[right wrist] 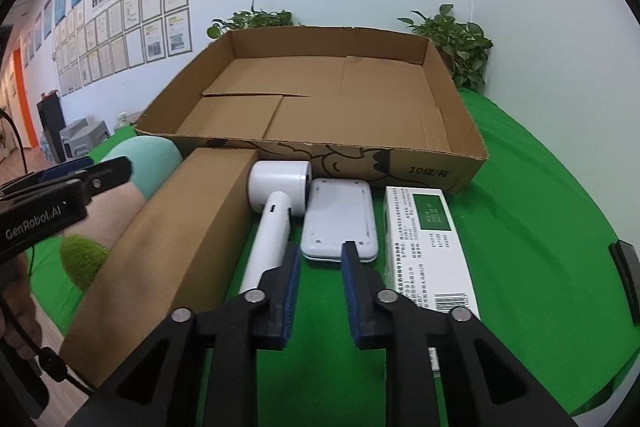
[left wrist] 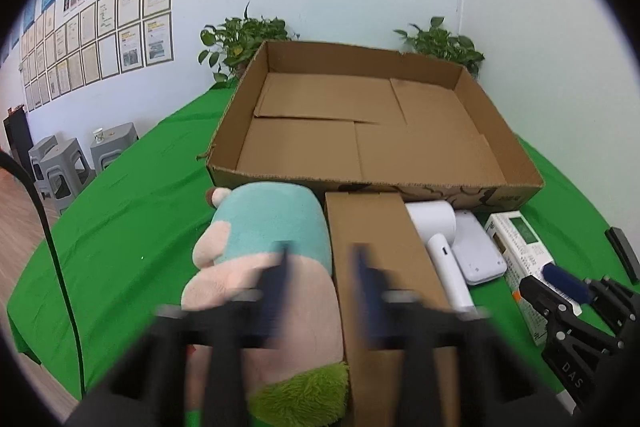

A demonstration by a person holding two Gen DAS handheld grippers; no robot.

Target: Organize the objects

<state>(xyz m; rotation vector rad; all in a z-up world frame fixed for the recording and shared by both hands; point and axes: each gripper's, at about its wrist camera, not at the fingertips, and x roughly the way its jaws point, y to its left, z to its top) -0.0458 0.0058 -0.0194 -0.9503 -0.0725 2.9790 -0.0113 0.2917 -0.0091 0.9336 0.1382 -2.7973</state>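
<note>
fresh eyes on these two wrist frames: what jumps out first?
The big open cardboard tray dominates the far middle of the green table, with nothing in it. In front of it lies a row of things: a plush toy at far left, then a closed brown carton, a white handheld device, a flat white gadget and a green-and-white box. Both grippers are open and hold nothing, the left gripper above the plush and carton.

Brown tray (right wrist: 460, 147), green cloth (right wrist: 540, 227) (white, green-panelled carton (right wrist: 432, 227)).
</note>
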